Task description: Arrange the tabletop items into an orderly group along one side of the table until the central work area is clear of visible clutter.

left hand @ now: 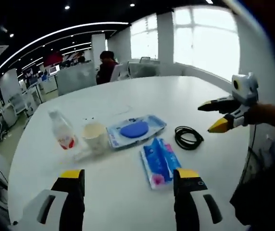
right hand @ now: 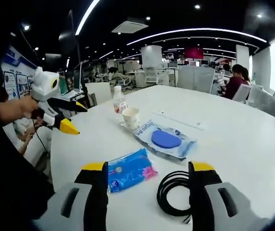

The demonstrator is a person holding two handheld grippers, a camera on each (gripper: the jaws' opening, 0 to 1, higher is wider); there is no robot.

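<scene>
Several items lie together on the white table (left hand: 176, 96). From left to right in the left gripper view they are a plastic bottle (left hand: 62, 130) with a red label, a paper cup (left hand: 94, 135), a clear packet holding a blue round pad (left hand: 135, 130), a blue tissue pack (left hand: 160, 161) and a coiled black cable (left hand: 189, 137). My left gripper (left hand: 129, 180) hovers open over the near table edge, short of the tissue pack. My right gripper (left hand: 206, 118) comes in from the right, open, above the cable. In the right gripper view, my right gripper (right hand: 148, 175) straddles the tissue pack (right hand: 128, 175) and cable (right hand: 173, 192). The packet (right hand: 165, 139), cup (right hand: 131, 118) and bottle (right hand: 119, 105) lie beyond, and my left gripper (right hand: 76, 118) is open at the left.
A person in red (left hand: 106, 66) sits at the table's far end beside a chair (left hand: 119, 71). A thin white strip (right hand: 181, 120) lies behind the packet. Office desks and partitions (left hand: 75, 77) stand beyond the table, and bright windows (left hand: 205, 38) line one side.
</scene>
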